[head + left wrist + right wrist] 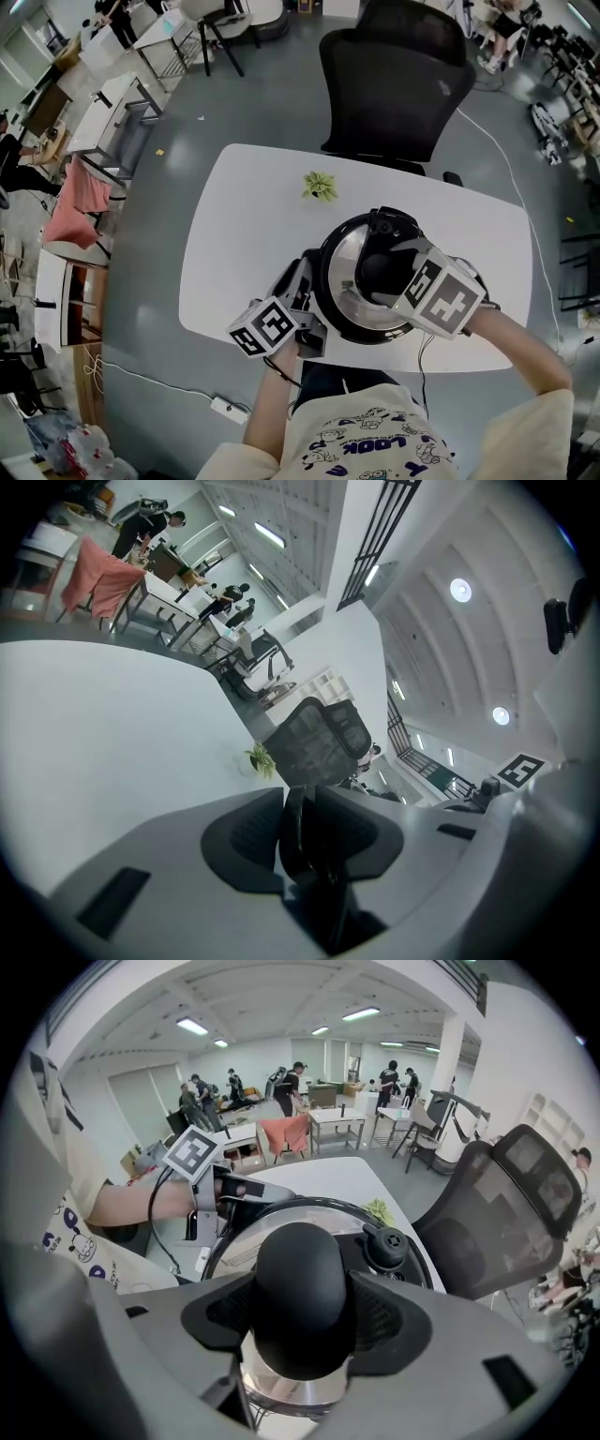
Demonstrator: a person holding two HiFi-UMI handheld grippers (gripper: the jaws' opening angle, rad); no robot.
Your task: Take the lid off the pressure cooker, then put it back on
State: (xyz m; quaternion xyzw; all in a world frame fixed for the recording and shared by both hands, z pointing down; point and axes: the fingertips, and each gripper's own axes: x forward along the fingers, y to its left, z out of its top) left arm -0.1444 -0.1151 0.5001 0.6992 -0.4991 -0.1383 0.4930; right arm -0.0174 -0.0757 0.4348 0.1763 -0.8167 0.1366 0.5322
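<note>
Near the counter's (pixel 234 244) front edge sits the pressure cooker (pixel 330 314), lid (pixel 352 246) on, straight below the right gripper (pixel 302 1312) clamped on its upright knob (pixel 298 1265), the left gripper (pixel 309 836) pinching the side handle (pixel 292 817).

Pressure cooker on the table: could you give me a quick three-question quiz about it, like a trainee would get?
1. True or false: the lid is off the pot.
2. What does the right gripper clamp? A the lid's black knob; B the plant; C the chair.
3. Fill in: the left gripper is closed on the pot's side ____.
Key: 1 false, it sits on the pot; 2 A; 3 handle.
</note>
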